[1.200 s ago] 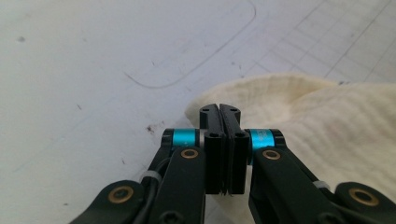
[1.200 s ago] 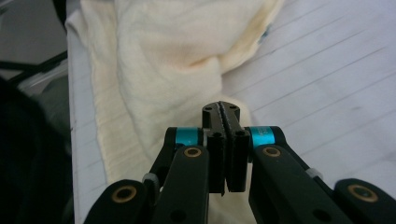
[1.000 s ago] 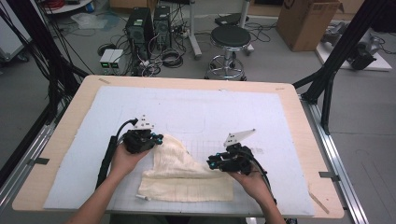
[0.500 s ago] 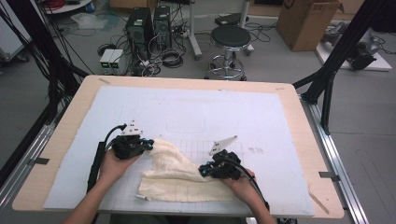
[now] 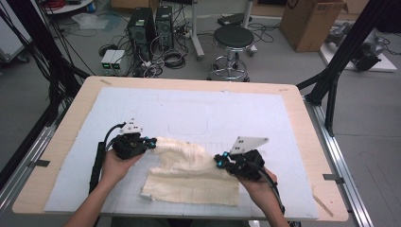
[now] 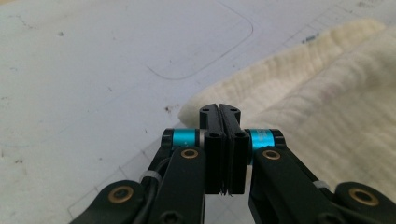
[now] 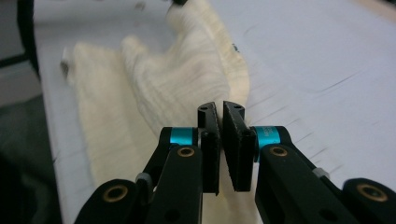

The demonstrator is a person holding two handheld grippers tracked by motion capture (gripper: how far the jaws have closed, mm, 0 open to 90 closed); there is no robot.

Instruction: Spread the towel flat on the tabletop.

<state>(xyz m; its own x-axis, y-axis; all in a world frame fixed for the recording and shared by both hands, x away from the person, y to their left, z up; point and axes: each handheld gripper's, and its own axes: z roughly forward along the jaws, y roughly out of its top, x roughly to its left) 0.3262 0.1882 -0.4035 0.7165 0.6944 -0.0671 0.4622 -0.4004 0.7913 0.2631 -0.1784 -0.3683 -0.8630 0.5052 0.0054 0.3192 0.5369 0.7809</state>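
The cream cloth (image 5: 191, 172) lies rumpled on the near middle of the surface (image 5: 198, 113). The left gripper (image 6: 219, 109) pinches its far-left corner; the right gripper (image 7: 219, 108), jaws nearly closed, apparently grips its right edge, ready to fold it.

We were in a lab or robotics test bay: a wooden table (image 5: 66, 142) with a gridded white mat (image 5: 189, 109) sat inside a black metal frame (image 5: 340, 61). Behind it we saw tower PCs (image 5: 150, 26), tangled cables (image 5: 170, 59), a round stool (image 5: 231, 40) and a cardboard box (image 5: 314, 23) on grey floor.
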